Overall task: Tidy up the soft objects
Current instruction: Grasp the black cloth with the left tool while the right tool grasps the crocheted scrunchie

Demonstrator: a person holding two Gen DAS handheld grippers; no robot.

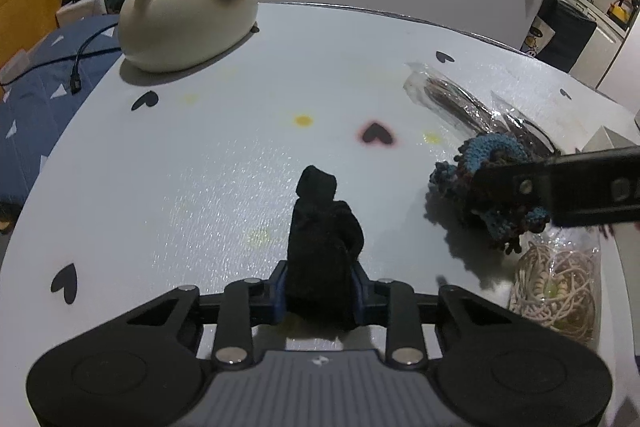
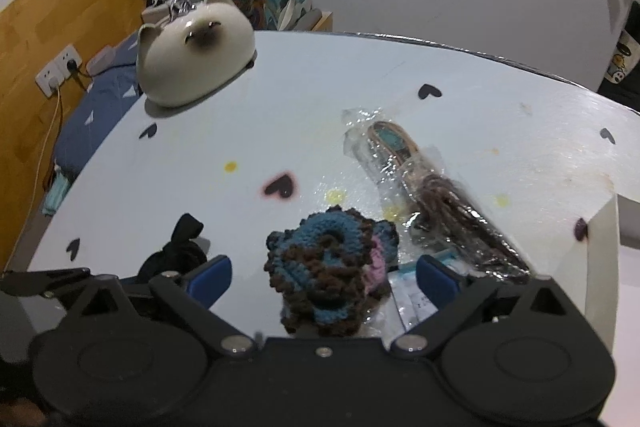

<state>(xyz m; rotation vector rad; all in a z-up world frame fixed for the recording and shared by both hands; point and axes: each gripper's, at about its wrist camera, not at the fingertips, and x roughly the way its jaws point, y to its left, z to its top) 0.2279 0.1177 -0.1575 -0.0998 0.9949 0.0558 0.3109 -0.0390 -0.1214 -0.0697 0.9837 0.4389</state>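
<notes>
Left claw [image 1: 319, 287] clenched on black soft cloth [image 1: 320, 247], blue pads pressing both its sides, cloth standing upright above the desk [image 1: 200, 167]; at 11 o'clock of the cloth, well apart, a cream cat-shaped ceramic figure [image 1: 188, 19] resting on the desk; at 3 o'clock of the cloth, a blue-and-brown crocheted piece [image 1: 480, 187], partly covered by a dark finger of the other tool; at 1 o'clock, a clear bag of brown cord [image 1: 452, 99]; at 4 o'clock, a bag of pale cord [image 1: 556, 291]. Right claw [image 2: 324, 279] released, jaws wide, the crocheted piece [image 2: 332, 267] between the blue pads, touching neither; black cloth [image 2: 176, 255] at 9 o'clock of the crochet.
</notes>
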